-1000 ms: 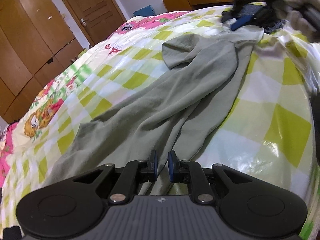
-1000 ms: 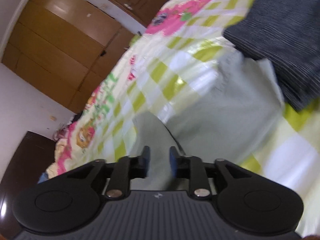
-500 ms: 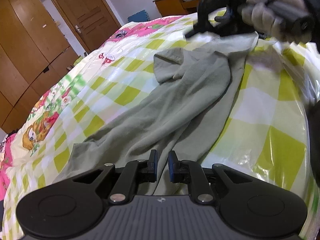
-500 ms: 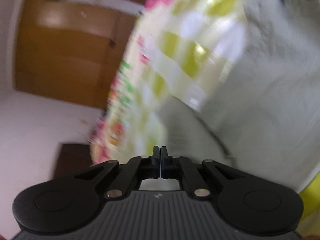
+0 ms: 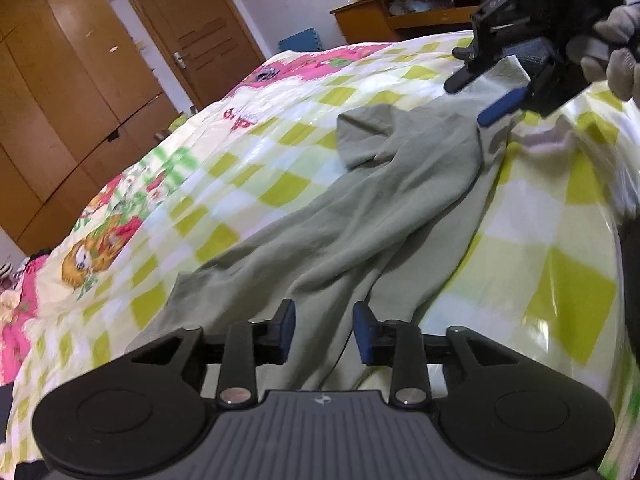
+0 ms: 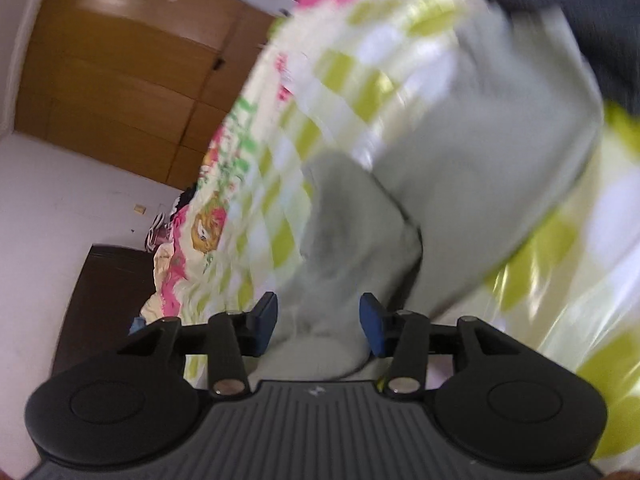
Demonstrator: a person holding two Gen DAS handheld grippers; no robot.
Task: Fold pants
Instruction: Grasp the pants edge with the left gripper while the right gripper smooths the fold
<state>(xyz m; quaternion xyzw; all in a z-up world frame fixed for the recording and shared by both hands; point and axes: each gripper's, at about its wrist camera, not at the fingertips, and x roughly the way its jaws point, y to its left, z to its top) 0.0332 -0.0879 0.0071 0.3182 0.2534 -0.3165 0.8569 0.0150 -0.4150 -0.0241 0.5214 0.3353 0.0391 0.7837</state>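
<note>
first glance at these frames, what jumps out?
The grey-green pants sprawl lengthwise over the bright green-checked bedspread, legs crumpled together toward the camera. The left gripper frames the near leg ends, fingers opening and not pressing the cloth. At the far waist end, the right gripper shows in a gloved hand, also opening over the fabric.

Soft, even daylight fills both views. Glare streaks the glossy bedspread (image 5: 568,280) near its right edge. The right wrist view is motion-blurred throughout; fisheye distortion bends the wardrobe (image 5: 60,92).
</note>
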